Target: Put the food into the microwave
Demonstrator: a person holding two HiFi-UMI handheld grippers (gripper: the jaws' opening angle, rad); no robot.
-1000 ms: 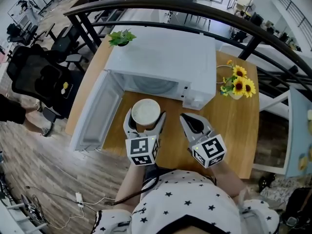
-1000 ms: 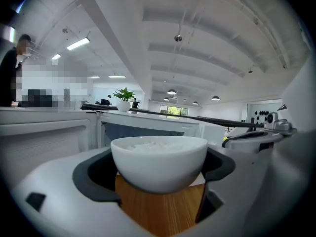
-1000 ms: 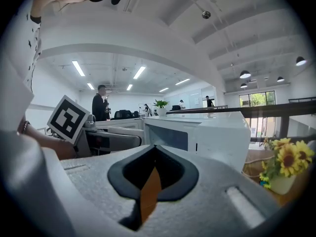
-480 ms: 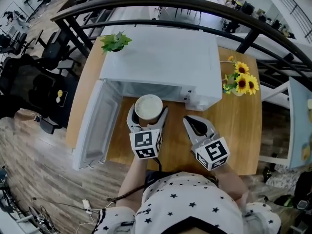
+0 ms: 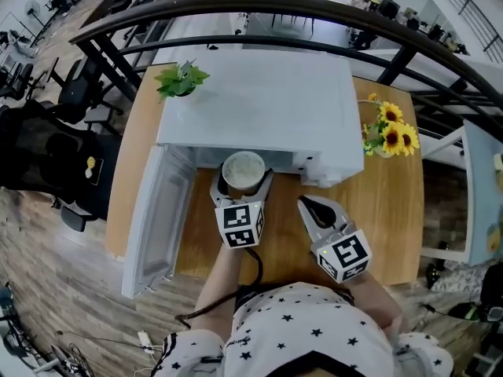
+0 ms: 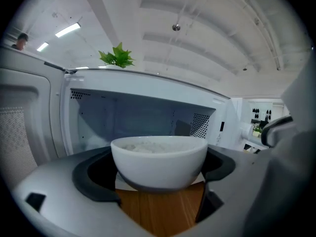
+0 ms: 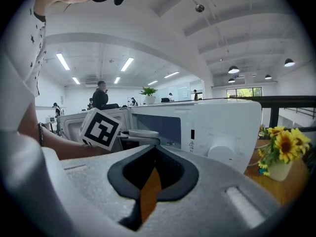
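A white bowl of food (image 5: 244,170) (image 6: 159,159) is clamped between the jaws of my left gripper (image 5: 243,181), right at the mouth of the white microwave (image 5: 259,104). The microwave door (image 5: 154,214) hangs open to the left. In the left gripper view the cavity (image 6: 143,120) fills the background just beyond the bowl. My right gripper (image 5: 313,204) rests shut over the wooden table (image 5: 389,210), to the right of the bowl, holding nothing. From the right gripper view the bowl (image 7: 140,133) and the microwave control panel (image 7: 222,132) show ahead.
A small green plant (image 5: 181,78) stands on the microwave's back left corner. A vase of sunflowers (image 5: 391,137) sits on the table to the right of the microwave. A dark railing (image 5: 259,6) arcs behind the table. Office chairs (image 5: 39,144) stand on the floor at left.
My left gripper has carried the bowl forward from the table's middle to the microwave opening. The right gripper has stayed roughly in place.
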